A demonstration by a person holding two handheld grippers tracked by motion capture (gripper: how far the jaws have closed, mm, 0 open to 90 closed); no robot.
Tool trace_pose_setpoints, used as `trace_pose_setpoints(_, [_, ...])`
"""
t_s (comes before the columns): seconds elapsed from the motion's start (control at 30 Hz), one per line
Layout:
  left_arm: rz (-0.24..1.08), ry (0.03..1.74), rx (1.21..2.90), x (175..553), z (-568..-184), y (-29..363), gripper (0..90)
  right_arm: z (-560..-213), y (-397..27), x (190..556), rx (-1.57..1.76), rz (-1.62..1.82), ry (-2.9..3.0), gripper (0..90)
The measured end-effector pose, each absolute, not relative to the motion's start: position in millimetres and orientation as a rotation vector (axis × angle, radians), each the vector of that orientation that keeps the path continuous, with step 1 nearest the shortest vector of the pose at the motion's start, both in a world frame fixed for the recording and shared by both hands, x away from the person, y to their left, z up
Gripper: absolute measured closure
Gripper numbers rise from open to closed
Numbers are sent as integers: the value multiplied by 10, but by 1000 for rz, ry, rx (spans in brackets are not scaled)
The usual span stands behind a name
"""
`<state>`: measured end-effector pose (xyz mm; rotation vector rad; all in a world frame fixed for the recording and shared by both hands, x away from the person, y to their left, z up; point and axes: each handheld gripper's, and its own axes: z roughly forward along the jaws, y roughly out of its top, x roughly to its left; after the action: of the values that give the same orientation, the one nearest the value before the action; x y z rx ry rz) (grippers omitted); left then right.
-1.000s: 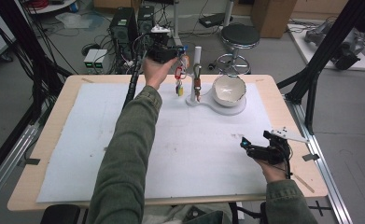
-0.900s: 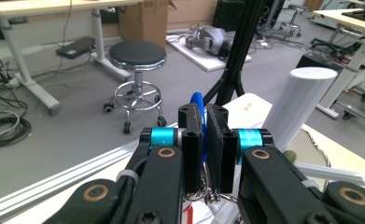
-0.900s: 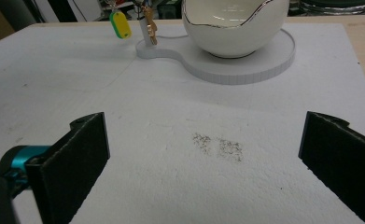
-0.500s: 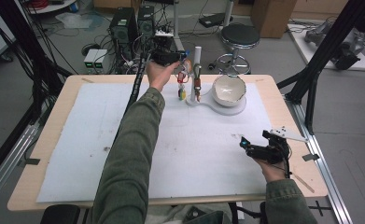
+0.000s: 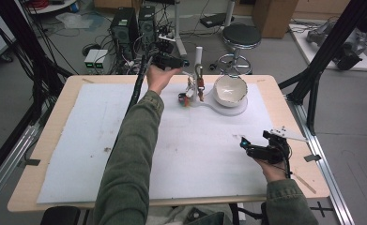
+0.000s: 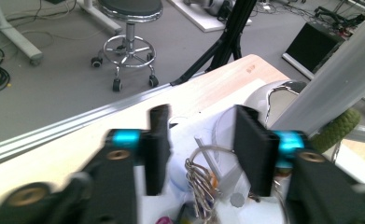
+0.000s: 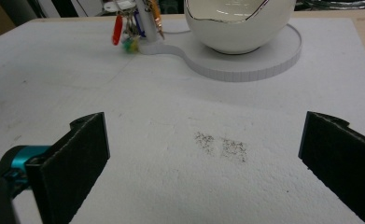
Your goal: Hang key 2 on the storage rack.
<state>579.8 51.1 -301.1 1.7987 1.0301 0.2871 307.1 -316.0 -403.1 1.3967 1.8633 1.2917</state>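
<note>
A bunch of keys and rings [image 5: 187,96] with red and yellow tags sits by the thin white post [image 5: 199,55] of a stand at the table's far edge. My left gripper [image 5: 183,61] hovers just above and behind it. In the left gripper view its jaws [image 6: 201,121] have just been opening; the silver rings [image 6: 201,179] lie below the gap and neither pad touches them. A white bowl [image 5: 230,90] rests on the stand's round white base [image 5: 237,110]. My right gripper [image 5: 243,143] stands open over the white mat at the near right, with nothing between its pads [image 7: 84,154].
An orange-brown carabiner [image 5: 200,84] hangs from the post beside the keys. A white mat [image 5: 78,140] covers most of the wooden table [image 5: 59,108]. Beyond the far edge stand a stool [image 5: 240,37], computer cases [image 5: 134,23] and black frame legs [image 5: 319,61].
The left hand has sunk a little toward the stand. The key bunch that dangled from its gripper now lies low by the post. The right hand has not moved.
</note>
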Motion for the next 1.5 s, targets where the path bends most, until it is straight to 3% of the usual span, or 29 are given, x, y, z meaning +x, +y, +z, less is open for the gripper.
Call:
trace_pose_setpoints(0.07, [276, 1030, 1778, 5786, -2985, 541, 463, -4031, -3165, 3072, 1398, 1296, 1861, 10])
trace_pose_setpoints(0.27, [320, 1086, 1736, 5709, -2935, 600, 154, -4031, -3176, 3057, 1400, 1290, 1857, 10])
trace_pose_setpoints(0.4, [345, 1162, 1733, 5703, -2922, 678, 16, -4029, -3182, 3049, 1399, 1286, 1846, 10])
trace_pose_setpoints(0.87, [403, 1143, 1708, 5504, -2945, 990, 16, -4032, -3186, 3043, 1399, 1280, 1846, 10])
trace_pose_setpoints(1.5, [426, 1119, 1785, 5300, -3023, 1116, 16, -4035, -3180, 3051, 1395, 1276, 1849, 10])
